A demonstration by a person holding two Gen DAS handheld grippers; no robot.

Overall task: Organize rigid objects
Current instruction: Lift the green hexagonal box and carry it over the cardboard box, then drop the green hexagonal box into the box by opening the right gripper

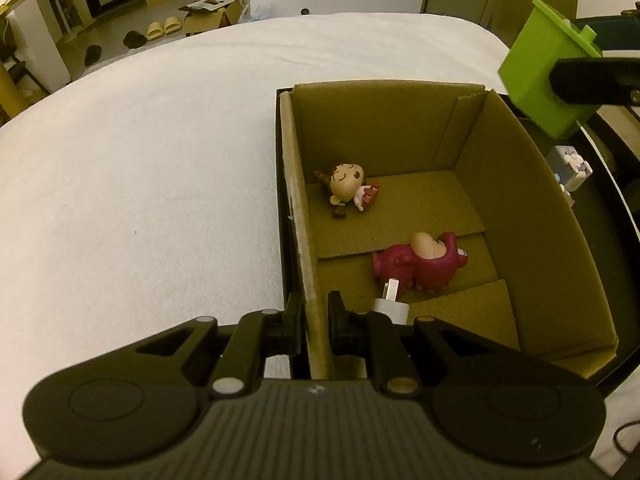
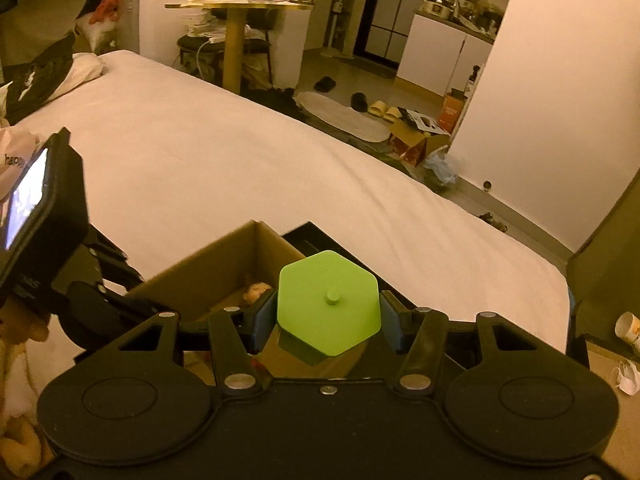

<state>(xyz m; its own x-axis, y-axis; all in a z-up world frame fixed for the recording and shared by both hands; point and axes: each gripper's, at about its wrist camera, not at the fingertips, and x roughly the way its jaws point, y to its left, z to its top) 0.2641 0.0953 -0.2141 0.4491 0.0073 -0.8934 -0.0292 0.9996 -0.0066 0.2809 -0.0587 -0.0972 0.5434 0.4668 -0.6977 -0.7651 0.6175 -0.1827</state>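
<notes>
From my left wrist camera, my left gripper (image 1: 314, 320) is clenched on the near left wall of the cardboard box (image 1: 516, 208), one jaw outside and one inside. The box sits on a white bed (image 1: 140, 160), its long axis running from 6 toward 12 o'clock, open at the top. On its floor a small doll figure (image 1: 347, 190) lies on its back, head toward 9 o'clock. Nearer me a magenta bear figure (image 1: 420, 264) lies on its side, with a white plug adapter (image 1: 390, 306) just beside it at 7 o'clock, prongs pointing toward 12. The far half of the floor around 1 o'clock is bare. At 2 o'clock the green hexagonal container (image 1: 540, 76) hangs tilted above the box's far right corner. A small pale robot toy (image 1: 570, 168) stands outside the right wall.

From my right wrist camera, my right gripper (image 2: 329, 320) grasps the green hexagonal container (image 2: 328, 304) between blue pads (image 2: 264, 320), its lid and knob facing me, its axis pointing away and down. The box (image 2: 224, 264) opens at 10 o'clock just beyond it.
</notes>
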